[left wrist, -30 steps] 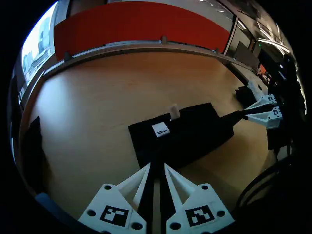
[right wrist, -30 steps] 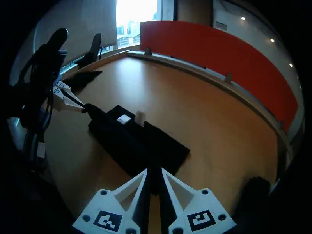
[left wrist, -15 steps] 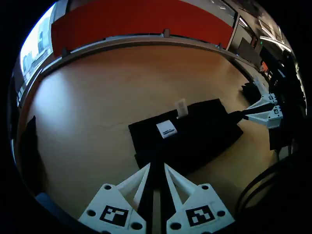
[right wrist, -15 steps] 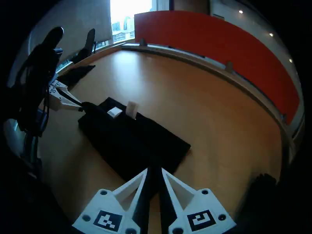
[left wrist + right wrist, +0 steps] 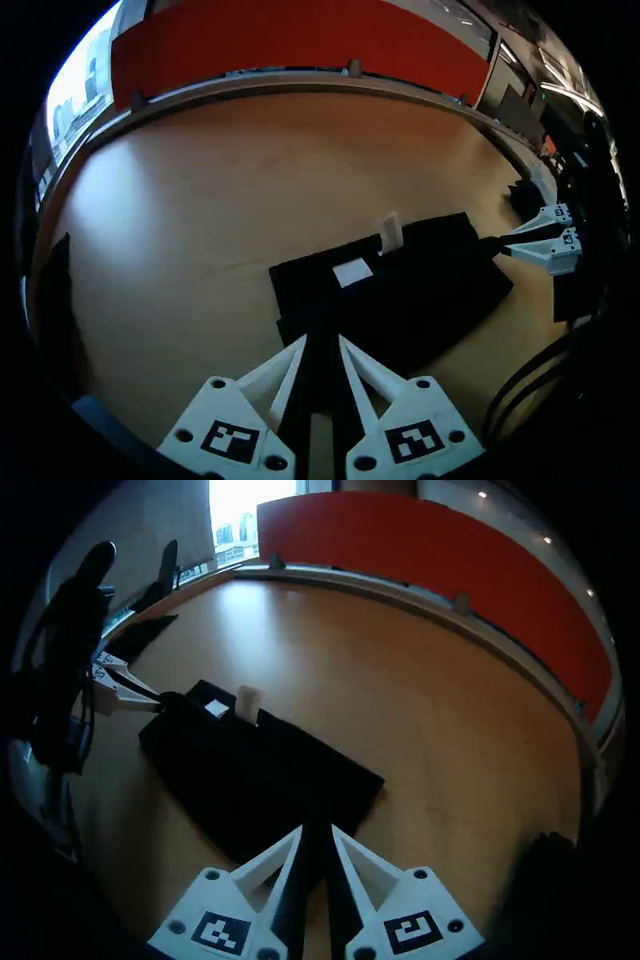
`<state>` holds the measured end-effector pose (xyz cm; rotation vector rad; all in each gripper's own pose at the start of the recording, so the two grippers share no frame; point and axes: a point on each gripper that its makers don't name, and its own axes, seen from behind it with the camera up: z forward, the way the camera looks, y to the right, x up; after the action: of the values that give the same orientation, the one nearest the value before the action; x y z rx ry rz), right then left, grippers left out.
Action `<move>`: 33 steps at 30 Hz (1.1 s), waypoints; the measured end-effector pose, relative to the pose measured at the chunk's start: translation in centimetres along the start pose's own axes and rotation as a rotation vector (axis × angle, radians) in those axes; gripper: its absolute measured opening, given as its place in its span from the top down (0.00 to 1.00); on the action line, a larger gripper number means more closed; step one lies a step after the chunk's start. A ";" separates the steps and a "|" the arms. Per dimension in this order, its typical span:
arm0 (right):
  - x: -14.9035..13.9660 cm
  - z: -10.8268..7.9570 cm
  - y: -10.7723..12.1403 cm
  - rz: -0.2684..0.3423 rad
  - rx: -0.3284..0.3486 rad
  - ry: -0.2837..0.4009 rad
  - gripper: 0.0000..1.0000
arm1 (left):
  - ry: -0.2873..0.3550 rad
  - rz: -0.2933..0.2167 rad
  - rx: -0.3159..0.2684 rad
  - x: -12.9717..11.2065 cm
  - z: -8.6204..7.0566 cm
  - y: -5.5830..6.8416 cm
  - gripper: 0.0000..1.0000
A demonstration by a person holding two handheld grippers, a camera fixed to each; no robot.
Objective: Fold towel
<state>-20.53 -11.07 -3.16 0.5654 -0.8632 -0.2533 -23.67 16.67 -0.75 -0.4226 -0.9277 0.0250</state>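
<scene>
- Towel (image 5: 416,296), black and laid out as a long rectangle, rests on the wooden table (image 5: 200,208), nearer the edge where the person stands than the far edge.
- The left gripper (image 5: 322,320) is clenched on one end of the towel, its two fingers drawn together with the dark cloth pinched between them.
- The right gripper (image 5: 318,828) is clenched in the same way on the opposite end. In the left gripper view it reaches in from the table's right side, its tips touching the towel's corner.
- A flat white tag (image 5: 353,273) lies on top of the towel, and a second small tag (image 5: 390,232) stands upright near it at the towel's far edge.
- A red partition (image 5: 280,40) runs along the table's far edge, with a bright window (image 5: 240,512) beyond one corner.
- Another dark bundle (image 5: 140,636) lies on the table near the left gripper, apart from the towel.
</scene>
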 end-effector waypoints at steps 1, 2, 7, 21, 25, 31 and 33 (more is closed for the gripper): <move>0.0 0.1 0.1 0.005 -0.002 0.000 0.89 | 0.003 0.000 -0.002 0.1 0.1 0.0 0.86; 0.0 0.2 0.2 0.010 -0.004 -0.001 0.88 | 0.006 -0.001 -0.003 0.2 0.2 -0.1 0.86; 0.0 0.7 0.6 0.028 -0.013 -0.002 0.86 | 0.026 -0.009 -0.005 0.7 0.2 -0.5 0.75; 0.0 1.5 1.7 0.027 -0.055 -0.002 0.63 | 0.032 0.010 0.021 1.3 1.1 -1.4 0.61; -0.2 1.8 2.0 0.029 -0.064 -0.006 0.43 | 0.031 0.019 0.034 1.4 1.3 -1.7 0.60; -0.1 2.1 2.7 0.042 -0.084 -0.002 0.25 | 0.023 0.030 0.039 1.5 1.5 -1.9 0.56; 0.0 2.2 3.0 0.044 -0.091 -0.002 0.24 | 0.023 0.030 0.039 1.5 1.6 -1.9 0.47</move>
<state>-22.29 -9.43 -0.36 0.4615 -0.8608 -0.2517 -24.31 15.74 1.97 -0.3998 -0.8973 0.0652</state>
